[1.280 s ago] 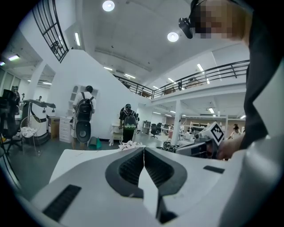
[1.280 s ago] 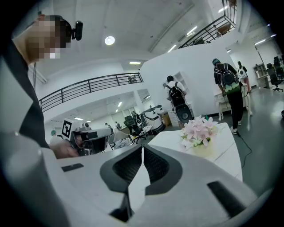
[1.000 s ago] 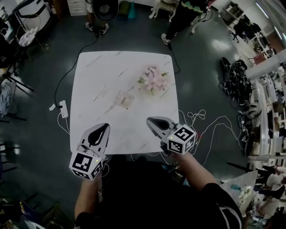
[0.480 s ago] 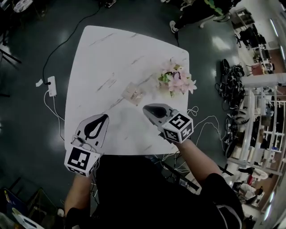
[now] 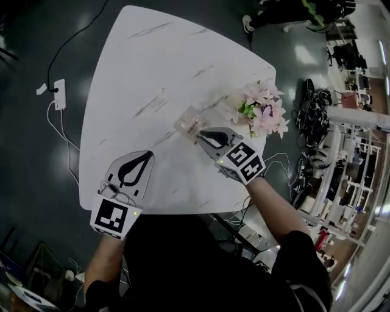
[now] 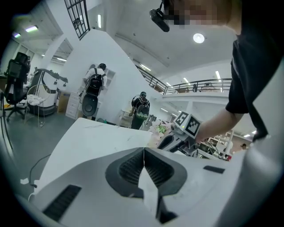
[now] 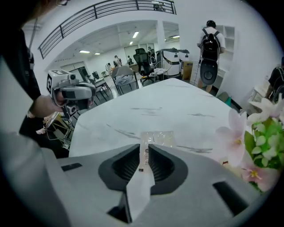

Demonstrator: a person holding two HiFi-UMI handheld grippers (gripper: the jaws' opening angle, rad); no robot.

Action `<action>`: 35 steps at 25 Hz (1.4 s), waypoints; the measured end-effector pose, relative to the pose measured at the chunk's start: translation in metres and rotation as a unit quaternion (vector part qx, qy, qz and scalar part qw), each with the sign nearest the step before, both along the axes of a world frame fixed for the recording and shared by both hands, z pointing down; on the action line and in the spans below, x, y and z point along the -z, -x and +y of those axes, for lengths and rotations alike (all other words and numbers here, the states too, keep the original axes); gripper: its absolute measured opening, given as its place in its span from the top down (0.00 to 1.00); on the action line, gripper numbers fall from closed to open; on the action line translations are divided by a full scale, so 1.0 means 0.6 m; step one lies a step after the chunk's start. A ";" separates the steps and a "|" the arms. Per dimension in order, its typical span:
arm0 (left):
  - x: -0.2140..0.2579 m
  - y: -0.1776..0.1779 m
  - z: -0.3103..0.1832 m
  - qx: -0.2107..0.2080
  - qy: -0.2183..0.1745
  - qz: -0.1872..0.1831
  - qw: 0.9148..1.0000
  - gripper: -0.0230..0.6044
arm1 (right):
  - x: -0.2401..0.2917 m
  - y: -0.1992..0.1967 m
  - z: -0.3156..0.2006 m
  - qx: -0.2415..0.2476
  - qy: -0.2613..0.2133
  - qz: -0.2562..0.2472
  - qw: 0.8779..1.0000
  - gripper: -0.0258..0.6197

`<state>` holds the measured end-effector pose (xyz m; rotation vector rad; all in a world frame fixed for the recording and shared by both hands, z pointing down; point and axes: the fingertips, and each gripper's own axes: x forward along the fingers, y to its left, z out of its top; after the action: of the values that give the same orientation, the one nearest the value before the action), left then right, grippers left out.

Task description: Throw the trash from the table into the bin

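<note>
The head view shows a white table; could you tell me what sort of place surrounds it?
Probably an open lab or workshop hall: cable bundles and shelving racks crowd the floor beside the table, and a railed mezzanine runs overhead.

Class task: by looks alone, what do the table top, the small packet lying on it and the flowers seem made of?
Table top: white with grey veins and a slight sheen; marble or a marble-look laminate.
Packet: clear, crinkled, glinting film with a printed label, likely plastic.
Flowers: pink petals, green leaves; real or artificial, unclear.
</note>
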<state>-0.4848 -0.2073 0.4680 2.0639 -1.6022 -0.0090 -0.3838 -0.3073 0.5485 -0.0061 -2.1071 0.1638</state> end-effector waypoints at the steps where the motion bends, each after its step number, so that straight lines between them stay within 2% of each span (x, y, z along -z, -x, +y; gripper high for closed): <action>1: -0.005 0.001 -0.003 0.000 0.001 0.002 1.000 0.94 | -0.011 0.002 -0.004 0.002 0.006 0.008 1.000 0.91; 3: -0.015 0.004 -0.008 0.000 0.003 0.003 1.000 0.94 | -0.032 0.002 -0.011 0.004 0.012 0.027 1.000 0.75; 6: -0.029 0.015 -0.014 0.004 0.007 0.006 1.000 0.94 | -0.060 0.003 -0.023 0.016 -0.003 0.052 0.999 0.64; 9: -0.039 0.026 -0.020 0.012 0.013 0.014 1.000 0.94 | -0.080 0.011 -0.041 0.026 -0.038 0.063 0.997 0.53; 12: -0.044 0.026 -0.025 0.016 0.017 0.021 1.000 0.94 | -0.098 0.012 -0.045 0.035 -0.057 0.075 0.995 0.47; 15: -0.045 0.022 -0.032 0.012 0.019 0.024 0.999 0.94 | -0.103 0.013 -0.043 0.031 -0.045 0.075 0.996 0.46; 18: -0.047 0.022 -0.038 0.010 0.021 0.026 0.999 0.94 | -0.100 0.016 -0.045 0.037 -0.055 0.068 0.996 0.46; 19: -0.046 0.022 -0.039 0.009 0.023 0.026 0.999 0.94 | -0.098 0.015 -0.043 0.040 -0.061 0.066 0.995 0.48; 20: -0.044 0.020 -0.040 0.007 0.023 0.024 0.999 0.94 | -0.097 0.013 -0.040 0.044 -0.066 0.065 0.995 0.54; 23: -0.028 0.003 -0.047 -0.005 0.019 0.017 1.000 0.94 | -0.088 -0.006 -0.032 0.046 -0.074 0.067 0.994 0.84; 24: -0.020 -0.006 -0.050 -0.009 0.016 0.015 1.000 0.94 | -0.080 -0.012 -0.029 0.044 -0.076 0.061 0.994 0.88; 27: 0.012 -0.019 -0.054 -0.016 0.000 0.001 1.000 0.94 | -0.038 -0.011 -0.005 0.037 -0.077 0.027 0.996 0.93; 31: 0.082 -0.021 -0.043 -0.022 -0.030 -0.026 0.999 0.94 | 0.038 -0.002 0.041 0.008 -0.057 -0.026 0.998 0.94; 35: 0.127 -0.093 -0.031 -0.036 -0.048 -0.040 0.997 0.94 | 0.083 -0.065 0.056 -0.010 -0.051 -0.054 0.997 0.95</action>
<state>-0.4290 -0.2262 0.3916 2.2211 -1.6020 0.0222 -0.3449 -0.2737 0.4985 0.0688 -2.2227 0.0685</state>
